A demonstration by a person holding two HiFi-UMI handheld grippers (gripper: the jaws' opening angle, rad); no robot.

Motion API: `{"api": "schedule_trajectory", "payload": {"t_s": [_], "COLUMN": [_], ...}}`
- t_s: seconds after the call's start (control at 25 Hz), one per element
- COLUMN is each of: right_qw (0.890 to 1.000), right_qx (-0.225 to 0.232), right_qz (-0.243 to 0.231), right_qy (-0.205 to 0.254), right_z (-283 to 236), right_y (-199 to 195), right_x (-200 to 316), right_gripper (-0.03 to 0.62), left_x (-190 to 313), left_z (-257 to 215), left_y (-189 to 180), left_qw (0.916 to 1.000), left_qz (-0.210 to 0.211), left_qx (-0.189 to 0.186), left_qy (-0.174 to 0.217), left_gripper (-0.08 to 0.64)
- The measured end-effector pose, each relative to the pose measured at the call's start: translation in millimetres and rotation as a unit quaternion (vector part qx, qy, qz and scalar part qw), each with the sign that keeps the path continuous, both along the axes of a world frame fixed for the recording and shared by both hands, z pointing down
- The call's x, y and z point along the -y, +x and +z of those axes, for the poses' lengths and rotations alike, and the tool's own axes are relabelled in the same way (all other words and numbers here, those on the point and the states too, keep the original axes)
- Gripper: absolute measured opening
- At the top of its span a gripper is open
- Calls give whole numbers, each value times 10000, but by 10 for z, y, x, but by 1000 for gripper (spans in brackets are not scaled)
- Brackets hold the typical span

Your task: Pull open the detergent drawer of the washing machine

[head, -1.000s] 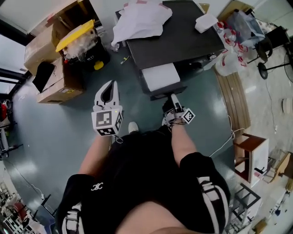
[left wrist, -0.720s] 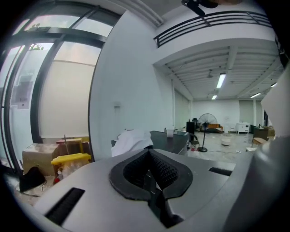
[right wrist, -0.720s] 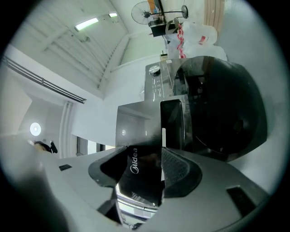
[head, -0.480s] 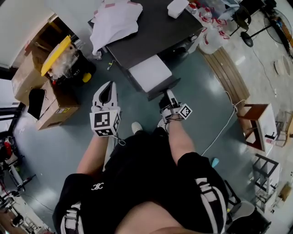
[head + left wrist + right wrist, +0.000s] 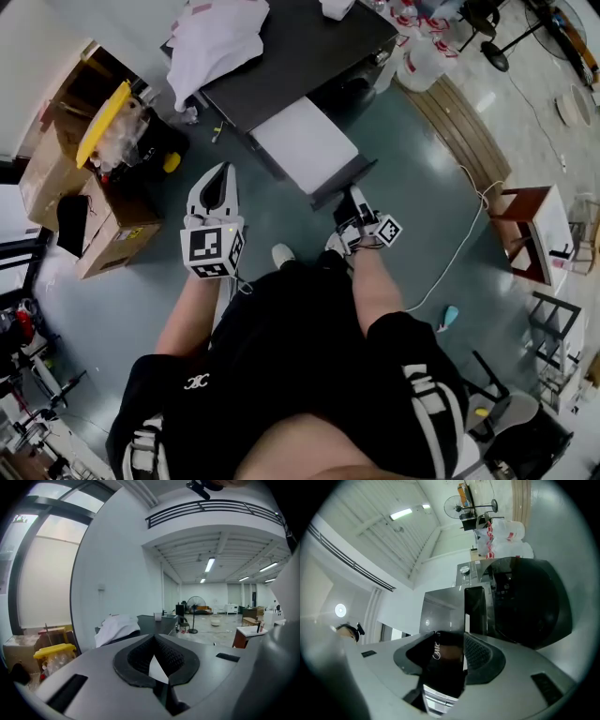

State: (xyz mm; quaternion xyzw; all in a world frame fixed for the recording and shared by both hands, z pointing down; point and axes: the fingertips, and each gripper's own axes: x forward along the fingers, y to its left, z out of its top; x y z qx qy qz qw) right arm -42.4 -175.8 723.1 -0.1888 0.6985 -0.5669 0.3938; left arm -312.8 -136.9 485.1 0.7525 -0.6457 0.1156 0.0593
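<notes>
Drawer front (image 5: 440,672), white script logo (image 5: 436,651) partly legible, clamped between just-closing jaws of right claw (image 5: 446,639); left claw (image 5: 153,639) closed, empty.

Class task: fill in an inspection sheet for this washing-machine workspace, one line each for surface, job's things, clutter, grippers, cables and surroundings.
surface: grey floor, person standing before the machine.
job's things: washing machine, dark top; detergent drawer pulled partly out.
clutter: white cloth on the machine; cardboard boxes and yellow-lidded bin at left.
grippers: left gripper shut, empty, off the machine; right gripper jaws, just closing, grip the drawer front.
cables: white cable trailing over the floor.
surroundings: brown stool, fan.
</notes>
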Motion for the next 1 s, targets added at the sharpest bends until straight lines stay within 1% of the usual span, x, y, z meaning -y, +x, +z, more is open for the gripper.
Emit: {"api": "schedule_trajectory", "payload": {"t_s": [0.44,0.64,0.8,0.92,1.0], "right_qw": [9997,9996,9993,9985,9976], "right_qx": [-122,-60,-101,-187,-324], "right_qz": [196,239,328,447,492], "right_qy": [-74,-151,-179,-265,-375], "right_z": [-17,-30,-7,58,122], "right_y": [154,176,211,207,225], "right_x": [-142,-195,-195,-187,-189], "right_gripper": [196,196,195,195,195], "left_x": [24,18,24,23,27], "left_z": [-77,-155,-191,-200,-195], "left_y": [183,174,149,130,150], "left_qw": [9995,9993,9993,9993,9992], "left_qz": [311,320,315,309,316], "left_qx": [-30,-14,1,20,11], "left_qy": [106,178,215,230,243], "left_gripper": [2,2,2,2,2]}}
